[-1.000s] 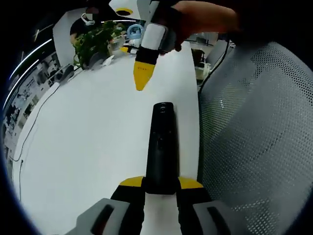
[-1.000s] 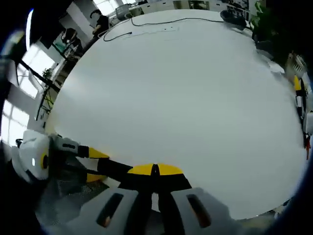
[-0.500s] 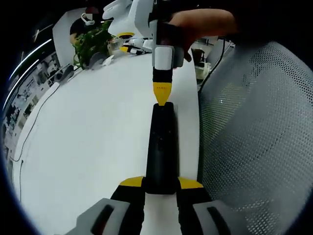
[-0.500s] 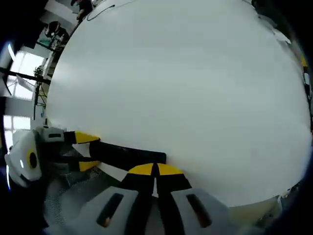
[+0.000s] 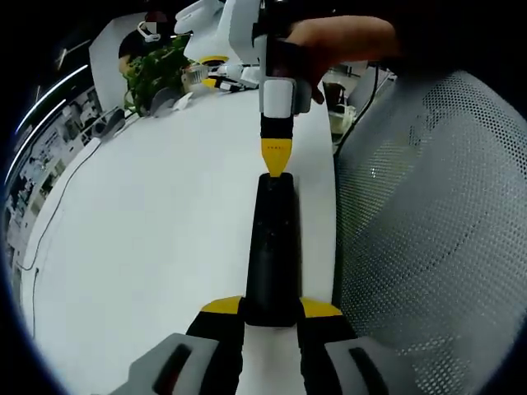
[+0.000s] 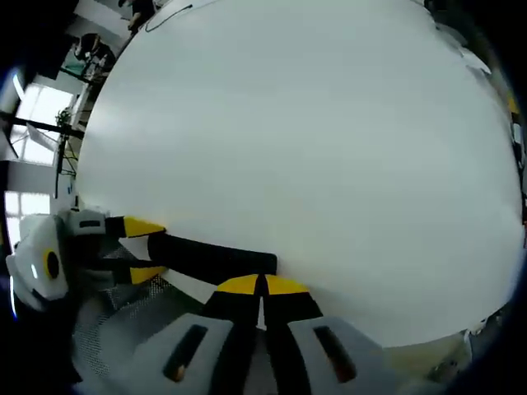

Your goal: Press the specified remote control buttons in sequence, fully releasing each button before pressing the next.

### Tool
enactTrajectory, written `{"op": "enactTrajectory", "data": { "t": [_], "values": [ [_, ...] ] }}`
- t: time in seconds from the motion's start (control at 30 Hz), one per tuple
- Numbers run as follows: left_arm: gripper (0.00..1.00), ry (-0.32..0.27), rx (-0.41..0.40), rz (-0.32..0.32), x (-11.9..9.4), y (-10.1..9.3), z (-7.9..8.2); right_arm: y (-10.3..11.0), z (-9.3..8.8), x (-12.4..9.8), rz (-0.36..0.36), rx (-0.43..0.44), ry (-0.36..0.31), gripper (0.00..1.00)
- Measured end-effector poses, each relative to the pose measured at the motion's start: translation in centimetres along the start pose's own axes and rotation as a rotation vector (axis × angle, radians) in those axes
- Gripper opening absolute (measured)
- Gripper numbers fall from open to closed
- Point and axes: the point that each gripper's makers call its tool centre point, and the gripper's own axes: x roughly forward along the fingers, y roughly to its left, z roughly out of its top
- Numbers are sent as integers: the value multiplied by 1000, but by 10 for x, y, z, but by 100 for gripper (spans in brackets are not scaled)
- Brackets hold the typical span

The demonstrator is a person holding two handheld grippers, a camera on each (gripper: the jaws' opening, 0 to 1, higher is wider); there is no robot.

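Observation:
A long black remote control [image 5: 272, 247] lies along the white table [image 5: 148, 230], its near end clamped in my left gripper [image 5: 270, 309], which is shut on it. My right gripper [image 5: 275, 169] comes down from above, shut, its yellow tip touching the remote's far end. In the right gripper view, my right gripper [image 6: 262, 284] has its jaws together over the end of the remote [image 6: 214, 257], and my left gripper [image 6: 136, 249] holds the other end at the left.
A grey mesh chair [image 5: 428, 230] stands right beside the table's edge. Plants [image 5: 160, 70] and small items sit at the far end of the table. A black cable [image 6: 165, 12] lies on the far side of the table [image 6: 313, 148].
My right gripper has come down from above the table onto the remote's far end, then held there. My left gripper has kept still with the remote.

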Motion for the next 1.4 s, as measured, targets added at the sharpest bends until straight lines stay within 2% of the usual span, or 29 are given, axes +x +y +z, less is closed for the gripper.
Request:
{"op": "enactTrajectory", "data": {
  "t": [0.17, 0.23, 0.37, 0.63, 1.07, 1.27, 1.4],
  "values": [
    [25, 0, -3, 0, 0, 0, 0, 0, -1, 0, -7, -20, -3, 0],
    [25, 0, -3, -1, 0, 0, 0, -2, -1, 0, 15, 23, -12, 0],
    [25, 0, -2, 0, -1, 0, 0, -1, -2, -1, 37, 42, -14, 0],
    [25, 0, -1, 2, -1, 0, 0, -1, -1, 0, 12, 20, -9, 0],
    [25, 0, 5, 2, 0, 0, 0, 6, -2, 1, 32, 8, 4, 0],
    [25, 0, 6, 0, 0, 0, 0, 12, 1, 2, 80, 28, -7, 0],
    [25, -1, 4, 1, 1, 0, 0, 13, 1, 2, 86, 31, -8, 0]
  ]
}}
